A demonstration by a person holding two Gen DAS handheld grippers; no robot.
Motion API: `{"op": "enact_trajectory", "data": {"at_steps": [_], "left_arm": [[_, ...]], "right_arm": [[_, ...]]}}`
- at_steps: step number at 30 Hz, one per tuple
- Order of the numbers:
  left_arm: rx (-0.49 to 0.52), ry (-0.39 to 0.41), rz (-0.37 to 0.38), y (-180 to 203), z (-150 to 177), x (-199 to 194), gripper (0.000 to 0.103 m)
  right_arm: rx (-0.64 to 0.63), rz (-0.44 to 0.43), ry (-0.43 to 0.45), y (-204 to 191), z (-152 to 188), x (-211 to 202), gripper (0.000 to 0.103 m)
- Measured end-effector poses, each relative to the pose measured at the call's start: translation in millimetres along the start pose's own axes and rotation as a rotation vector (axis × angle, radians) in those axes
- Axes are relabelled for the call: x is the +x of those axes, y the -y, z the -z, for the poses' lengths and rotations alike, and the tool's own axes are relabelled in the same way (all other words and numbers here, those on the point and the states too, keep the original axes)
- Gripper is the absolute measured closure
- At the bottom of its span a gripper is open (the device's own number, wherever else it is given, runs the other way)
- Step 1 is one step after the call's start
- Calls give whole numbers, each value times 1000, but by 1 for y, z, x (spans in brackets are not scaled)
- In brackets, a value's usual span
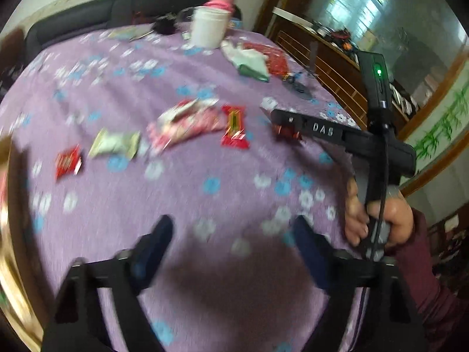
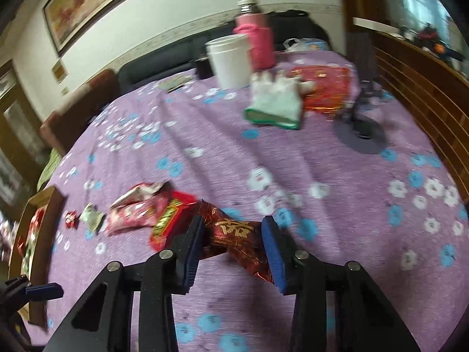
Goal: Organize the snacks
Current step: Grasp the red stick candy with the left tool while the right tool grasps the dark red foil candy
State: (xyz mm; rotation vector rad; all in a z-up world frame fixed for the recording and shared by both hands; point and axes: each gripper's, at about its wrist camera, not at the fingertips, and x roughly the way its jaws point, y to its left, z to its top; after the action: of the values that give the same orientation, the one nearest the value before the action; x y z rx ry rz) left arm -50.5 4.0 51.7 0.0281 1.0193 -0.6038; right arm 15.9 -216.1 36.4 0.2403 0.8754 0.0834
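Observation:
My right gripper (image 2: 233,228) is shut on a dark red snack packet with gold print (image 2: 234,236), held just above the purple flowered tablecloth (image 2: 322,158); in the left wrist view the gripper (image 1: 285,130) shows at the right with the packet (image 1: 285,131) at its tip. Loose snacks lie in a row: a red bar (image 1: 234,127), a pink-and-white bag (image 1: 184,123), a pale green packet (image 1: 115,143), a small red packet (image 1: 68,162). My left gripper (image 1: 231,234) is open and empty above the near cloth. A wooden box (image 2: 38,234) with snacks in it sits at the left edge.
At the far side stand a white tub (image 1: 208,26) and a pink bottle (image 2: 256,38). A white glove (image 2: 275,102), a red packet (image 2: 325,86) and a dark round stand (image 2: 362,135) lie at the far right. A wooden railing (image 2: 425,94) borders the right.

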Motion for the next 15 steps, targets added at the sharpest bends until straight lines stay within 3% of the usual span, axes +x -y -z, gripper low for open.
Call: {"op": "enact_trajectory", "data": {"at_steps": [1,4,9,15], "left_arm": [[25,-2,0,5,-9,6,39],[69,-2,-9,18,-33,30,39],[125,-7,-31,29,-67,67,40],[172,-37,-63,31,-83,97,50]], "right_arm": [[14,1,-4,5,-1,0,60],[65,-24,-30,16,-3,5,53],[79,-29,-37,19,-5,6,52],[211,-140,-61,44,-7,9,48]]}}
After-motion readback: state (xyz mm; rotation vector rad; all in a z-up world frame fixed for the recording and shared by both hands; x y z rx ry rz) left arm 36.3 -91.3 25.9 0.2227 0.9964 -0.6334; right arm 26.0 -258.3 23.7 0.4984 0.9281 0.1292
